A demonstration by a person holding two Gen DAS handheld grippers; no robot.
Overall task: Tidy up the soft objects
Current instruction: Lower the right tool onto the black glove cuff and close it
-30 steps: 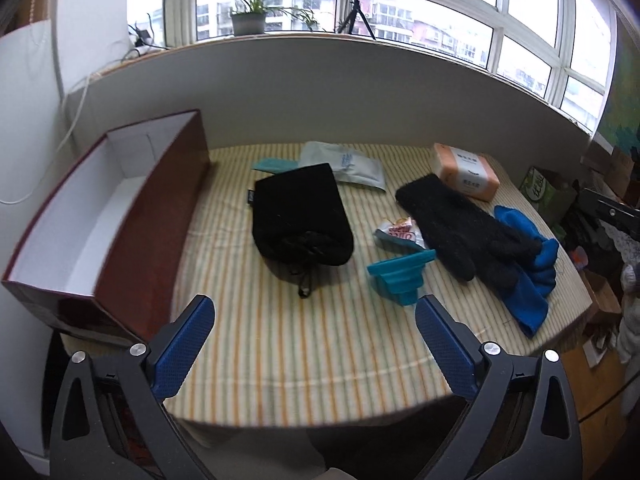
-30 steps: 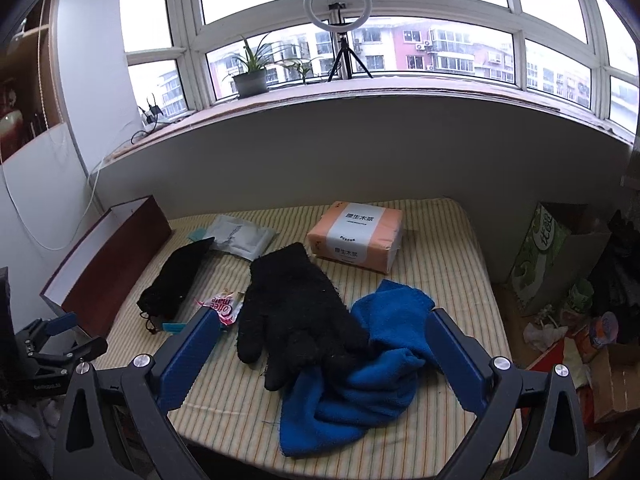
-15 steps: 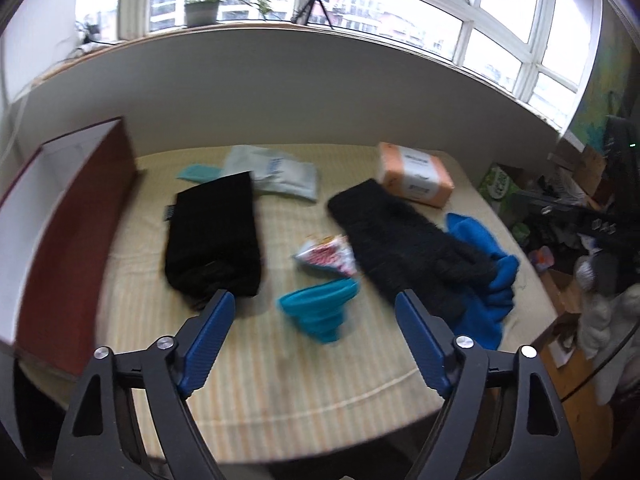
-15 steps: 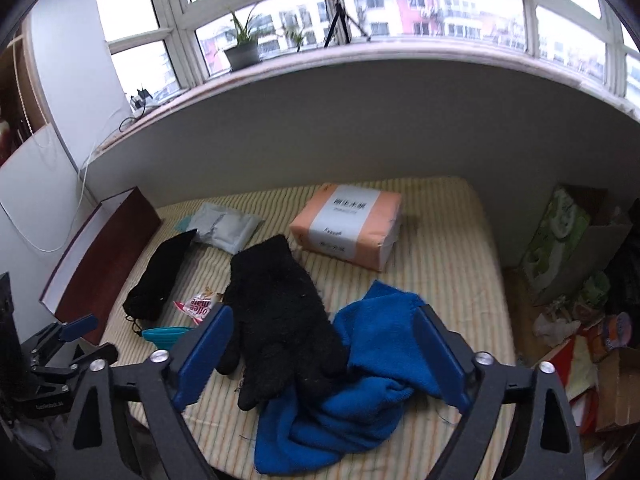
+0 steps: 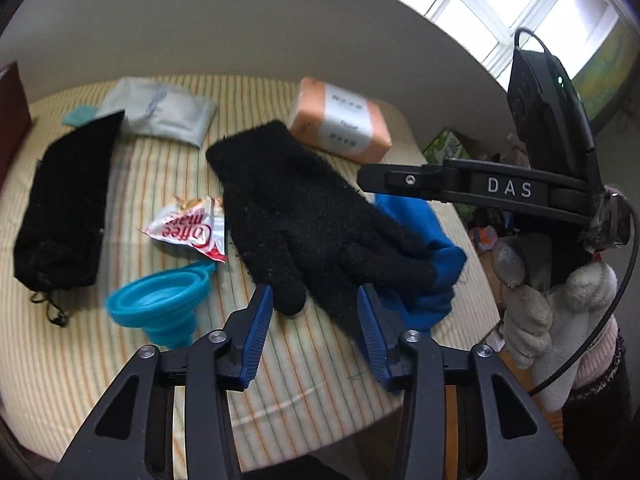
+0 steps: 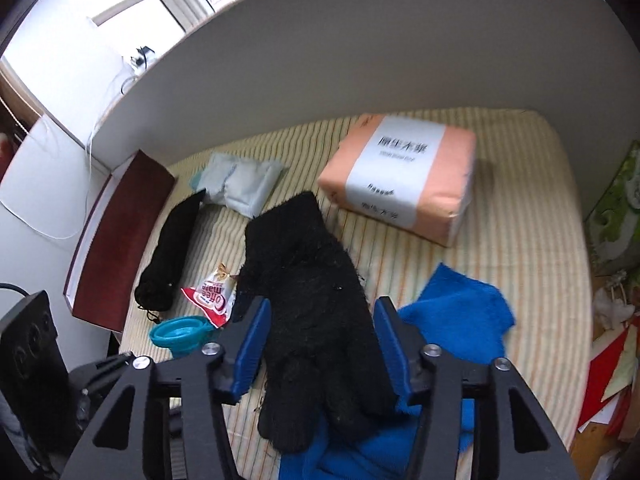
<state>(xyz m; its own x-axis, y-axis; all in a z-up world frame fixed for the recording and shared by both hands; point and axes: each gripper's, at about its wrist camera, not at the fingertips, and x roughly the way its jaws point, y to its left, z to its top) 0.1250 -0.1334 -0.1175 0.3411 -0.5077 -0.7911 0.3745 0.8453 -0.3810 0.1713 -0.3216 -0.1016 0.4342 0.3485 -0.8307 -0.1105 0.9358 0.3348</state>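
A fuzzy black glove (image 5: 304,216) (image 6: 312,300) lies on the striped table, partly over a blue cloth (image 5: 424,264) (image 6: 456,320). My left gripper (image 5: 316,308) is open, its blue fingers on either side of the glove's fingertips at the table's near edge. My right gripper (image 6: 322,320) is open, its fingers straddling the glove's middle from above. A black drawstring pouch (image 5: 68,204) (image 6: 170,252) lies to the left. A pale wipes pack (image 5: 164,112) (image 6: 240,180) lies at the back.
An orange tissue pack (image 5: 340,120) (image 6: 404,180) sits at the back right. A teal collapsible funnel (image 5: 164,304) (image 6: 180,332) and a red-white snack wrapper (image 5: 188,228) (image 6: 210,296) lie left of the glove. A dark red box (image 6: 116,240) stands at the table's left edge.
Both grippers have moved in towards the black glove and lower. The left swung right, away from the box; the right now straddles the glove. Objects on the table have not moved.
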